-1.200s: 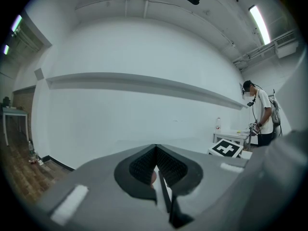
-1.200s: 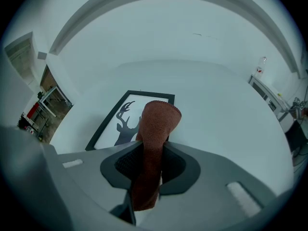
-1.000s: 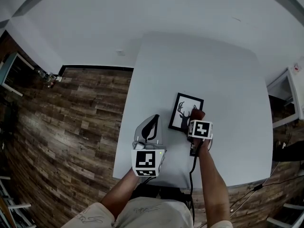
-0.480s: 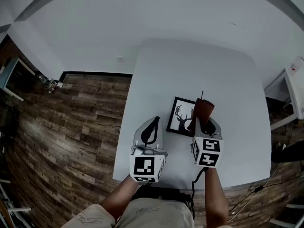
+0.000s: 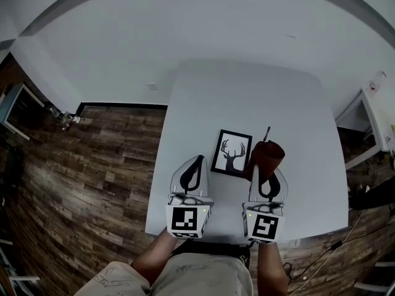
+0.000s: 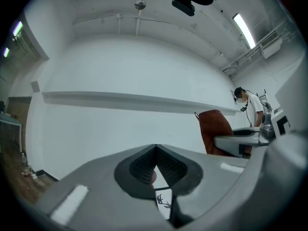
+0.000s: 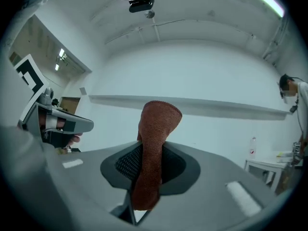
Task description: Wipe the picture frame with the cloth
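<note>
A second ago the right gripper [image 5: 266,171] was over the lower right corner of the picture frame [image 5: 231,152]. It has since drawn back toward the bottom of the head view and is now level with the left gripper [image 5: 197,159], which has barely moved. The cloth [image 5: 267,157] has come away with it and now stands just right of the frame. In the head view its left edge meets the frame's lower right corner, but I cannot tell whether they touch. The frame seems to lie where it did, flat on the white table [image 5: 290,97] near the middle of the head view, with its black deer print facing up, between the left gripper's tips and the cloth. There is one frame, one rust-red cloth, one table and two grippers. One person [image 6: 248,105] stands far off at the right edge of the left gripper view. Both forearms come in from the bottom of the head view, side by side. The grippers point up the picture with their marker cubes [image 5: 188,221] nearest the body. The left claw is closed tip to tip and holds nothing. The right claw is closed on the cloth, which sticks up past its tips and hangs a little below them.
</note>
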{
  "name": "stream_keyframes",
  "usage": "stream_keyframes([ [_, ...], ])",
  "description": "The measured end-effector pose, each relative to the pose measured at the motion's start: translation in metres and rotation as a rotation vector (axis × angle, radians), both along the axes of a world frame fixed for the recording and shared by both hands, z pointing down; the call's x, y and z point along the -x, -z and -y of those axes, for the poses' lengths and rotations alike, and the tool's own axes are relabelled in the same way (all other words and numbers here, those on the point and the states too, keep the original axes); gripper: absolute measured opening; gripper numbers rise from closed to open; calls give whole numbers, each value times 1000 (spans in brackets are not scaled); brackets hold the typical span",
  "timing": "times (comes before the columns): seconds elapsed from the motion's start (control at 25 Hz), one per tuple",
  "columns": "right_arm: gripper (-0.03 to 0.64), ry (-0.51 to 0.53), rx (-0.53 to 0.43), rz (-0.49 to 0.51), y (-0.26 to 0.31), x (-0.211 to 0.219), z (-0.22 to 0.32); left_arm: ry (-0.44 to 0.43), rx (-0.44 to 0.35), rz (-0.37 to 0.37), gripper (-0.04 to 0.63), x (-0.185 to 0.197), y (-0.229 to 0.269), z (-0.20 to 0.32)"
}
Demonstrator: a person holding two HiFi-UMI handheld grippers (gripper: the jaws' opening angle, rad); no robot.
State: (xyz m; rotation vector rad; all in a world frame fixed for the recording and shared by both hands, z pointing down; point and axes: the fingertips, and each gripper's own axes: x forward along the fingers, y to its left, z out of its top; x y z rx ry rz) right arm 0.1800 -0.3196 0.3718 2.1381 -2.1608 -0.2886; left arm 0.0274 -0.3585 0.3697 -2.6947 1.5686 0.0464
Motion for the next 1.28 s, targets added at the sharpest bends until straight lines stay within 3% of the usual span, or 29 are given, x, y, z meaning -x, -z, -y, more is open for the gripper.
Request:
stream_keyframes([
  [0.32,109,15,-5,44,8,-4,0,10,-4,-2,0,4,1,-1],
  [1.28,104,14,22,43,2,-5,4,20,-25,4,0,5,9,2],
])
